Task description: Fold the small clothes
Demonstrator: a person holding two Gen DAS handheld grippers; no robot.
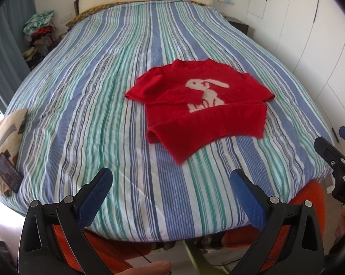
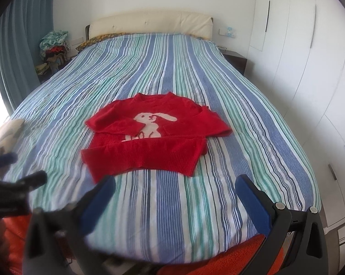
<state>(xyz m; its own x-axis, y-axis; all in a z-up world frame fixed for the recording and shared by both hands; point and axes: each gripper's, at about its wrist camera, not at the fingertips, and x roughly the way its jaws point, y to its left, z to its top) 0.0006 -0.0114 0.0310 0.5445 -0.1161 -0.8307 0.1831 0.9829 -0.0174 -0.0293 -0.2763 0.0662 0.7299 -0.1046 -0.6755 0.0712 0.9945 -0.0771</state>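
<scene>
A wide bed [image 2: 252, 137] fills most of both views, and it is covered with a bedspread [image 1: 92, 105] in blue, green and white stripes that has some small wrinkles. At the far end stands a cream padded headboard [image 2: 149, 23], and white wardrobe doors [image 2: 310, 57] run along the right side of the room. A blue curtain [image 2: 23, 41] hangs on the left, and near it there is a pile of mixed clothes [image 2: 54, 45] beside the bed. A dark bedside table [image 2: 235, 59] stands in the far right corner. The red sweater [image 2: 149, 137] with a pale rabbit picture on the chest lies flat on the bedspread, in the near half of the bed, with its collar toward the headboard. Both sleeves are folded in over the body, and the lower hem is turned up across the front, so it covers the bottom of the rabbit. On the left edge of the bed lies a patterned cushion [image 1: 8, 142] with a dark phone [image 1: 8, 171] on it. The left gripper [image 1: 171, 180] is above the near edge of the bed, its blue-padded jaws wide apart and holding nothing. The right gripper [image 2: 175, 186] is also above the near edge, just in front of the sweater, with its jaws wide apart and empty; its left finger is blurred.
</scene>
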